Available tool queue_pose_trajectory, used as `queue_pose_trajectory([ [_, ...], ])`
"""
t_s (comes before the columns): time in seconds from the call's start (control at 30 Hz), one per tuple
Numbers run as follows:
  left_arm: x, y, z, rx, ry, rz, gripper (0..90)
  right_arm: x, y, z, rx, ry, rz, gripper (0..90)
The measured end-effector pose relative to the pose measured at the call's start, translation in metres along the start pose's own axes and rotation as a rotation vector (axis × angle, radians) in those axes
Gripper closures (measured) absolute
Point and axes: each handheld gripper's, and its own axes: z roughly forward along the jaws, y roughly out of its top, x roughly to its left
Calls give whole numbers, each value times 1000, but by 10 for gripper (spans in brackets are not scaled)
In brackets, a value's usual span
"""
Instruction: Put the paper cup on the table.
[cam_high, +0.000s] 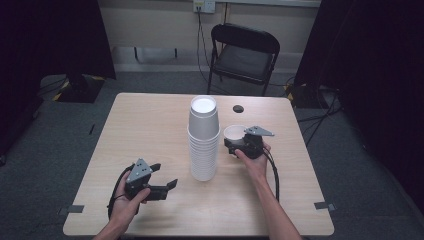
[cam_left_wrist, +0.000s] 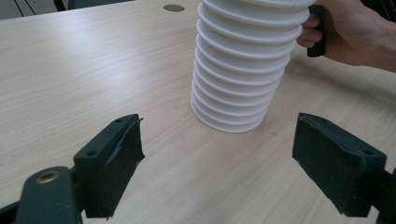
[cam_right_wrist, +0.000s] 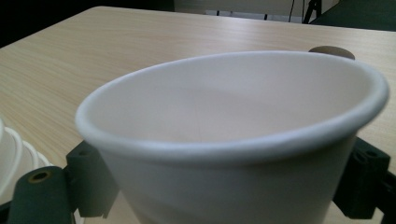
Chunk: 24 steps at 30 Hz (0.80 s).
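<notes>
White foam makes up the tall stack of cups (cam_high: 203, 140) standing upright near the middle of the pale wooden tabletop (cam_high: 145, 125), its open top turned up toward the high camera. Just to the right of the stack, the right gripper (cam_high: 235, 142) holds a single white cup (cam_high: 234, 132), rim up, with one jaw on each side of its wall; in the right gripper view that cup (cam_right_wrist: 233, 140) sits between the two black jaws, a little tilted, and the ribbed rims of the stack (cam_right_wrist: 14, 158) show at the lower left edge. The held cup is close beside the stack, though whether the two touch cannot be told. The person's right hand (cam_high: 255, 160) wraps the handle from below. The left gripper (cam_high: 167, 177) rests low at the front left of the tabletop, well apart from the stack, gripped by the left hand (cam_high: 127, 202), its jaws spread wide with nothing between them. In the left gripper view the stack (cam_left_wrist: 247, 65) rises ahead between the parted black pads (cam_left_wrist: 116, 158), and the other hand shows behind its upper right. A small dark round cap (cam_high: 238, 108) sits in the tabletop behind the held cup. Beyond the far edge stands a black folding chair (cam_high: 243, 55) on grey carpet.
</notes>
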Motion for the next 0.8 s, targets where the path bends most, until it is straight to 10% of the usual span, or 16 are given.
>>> queue_pose_trajectory([
  [0.8,2,1,-3,-5,22,-13,159,0,-17,-21,49,2,-51,130],
])
